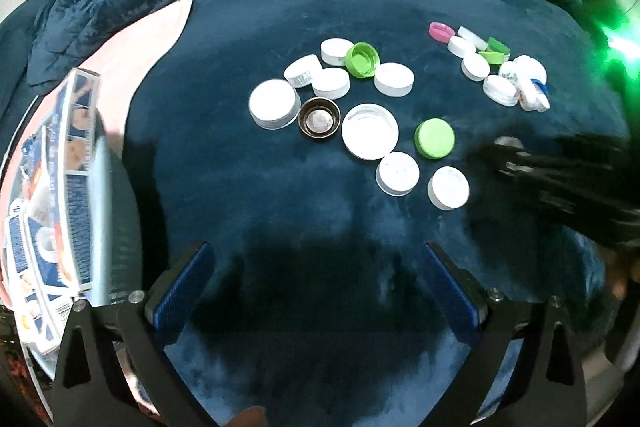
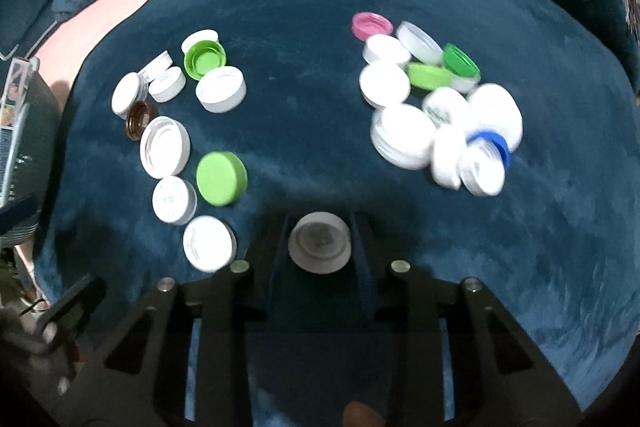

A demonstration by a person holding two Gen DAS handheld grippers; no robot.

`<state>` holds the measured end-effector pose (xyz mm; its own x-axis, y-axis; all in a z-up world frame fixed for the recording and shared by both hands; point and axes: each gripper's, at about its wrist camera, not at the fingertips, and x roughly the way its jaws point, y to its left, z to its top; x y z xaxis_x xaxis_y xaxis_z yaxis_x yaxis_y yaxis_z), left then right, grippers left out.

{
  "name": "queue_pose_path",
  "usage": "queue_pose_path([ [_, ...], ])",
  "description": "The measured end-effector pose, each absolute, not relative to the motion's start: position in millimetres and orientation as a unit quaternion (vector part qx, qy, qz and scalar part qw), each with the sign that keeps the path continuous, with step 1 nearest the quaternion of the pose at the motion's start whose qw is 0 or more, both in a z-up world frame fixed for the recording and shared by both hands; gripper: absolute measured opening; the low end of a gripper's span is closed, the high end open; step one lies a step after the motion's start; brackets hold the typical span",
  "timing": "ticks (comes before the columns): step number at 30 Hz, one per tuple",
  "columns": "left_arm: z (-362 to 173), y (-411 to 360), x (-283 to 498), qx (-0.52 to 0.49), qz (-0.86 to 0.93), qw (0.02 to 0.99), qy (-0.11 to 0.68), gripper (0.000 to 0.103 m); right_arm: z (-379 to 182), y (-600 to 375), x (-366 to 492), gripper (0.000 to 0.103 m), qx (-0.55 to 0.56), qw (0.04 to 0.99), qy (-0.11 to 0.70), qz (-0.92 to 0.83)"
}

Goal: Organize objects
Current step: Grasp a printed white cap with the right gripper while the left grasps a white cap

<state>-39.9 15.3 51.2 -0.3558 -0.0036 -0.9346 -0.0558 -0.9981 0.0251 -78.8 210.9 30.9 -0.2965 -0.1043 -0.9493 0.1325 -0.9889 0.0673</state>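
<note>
A: Where does the right gripper (image 2: 320,247) stand?

B: Low over the dark blue velvet cushion (image 2: 312,27), its 2 fingers drawn in against the sides of a white cap (image 2: 320,242) lying open side up. It is clamped on that cap.

A: And the left gripper (image 1: 316,291)?

B: Its jaws stand wide apart with only bare velvet between the blue pads (image 1: 182,285). It holds nothing.

A: Room to move?

B: A broad bare strip of cushion runs up the middle between 2 groups of caps. Ahead of the left gripper the velvet is free up to the nearest caps.

A: What crowds the right gripper?

B: Another white cap (image 2: 209,243) lies just beside its left finger, with a green cap (image 2: 221,178) beyond it in the left group (image 2: 176,115). The right pile (image 2: 436,107), mostly white with a pink cap (image 2: 371,24) and a blue-rimmed one (image 2: 490,147), lies well apart.

A: Edges?

B: A pink cloth (image 1: 148,47) and a clear box (image 1: 56,195) border the cushion on the left.
</note>
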Motion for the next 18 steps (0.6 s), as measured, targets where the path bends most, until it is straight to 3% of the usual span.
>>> queue_pose_path([
  [18, 7, 44, -78, -0.545, 0.837, 0.021, -0.033, 0.085, 26, 241, -53, 0.033, 0.607, 0.085, -0.036, -0.789],
])
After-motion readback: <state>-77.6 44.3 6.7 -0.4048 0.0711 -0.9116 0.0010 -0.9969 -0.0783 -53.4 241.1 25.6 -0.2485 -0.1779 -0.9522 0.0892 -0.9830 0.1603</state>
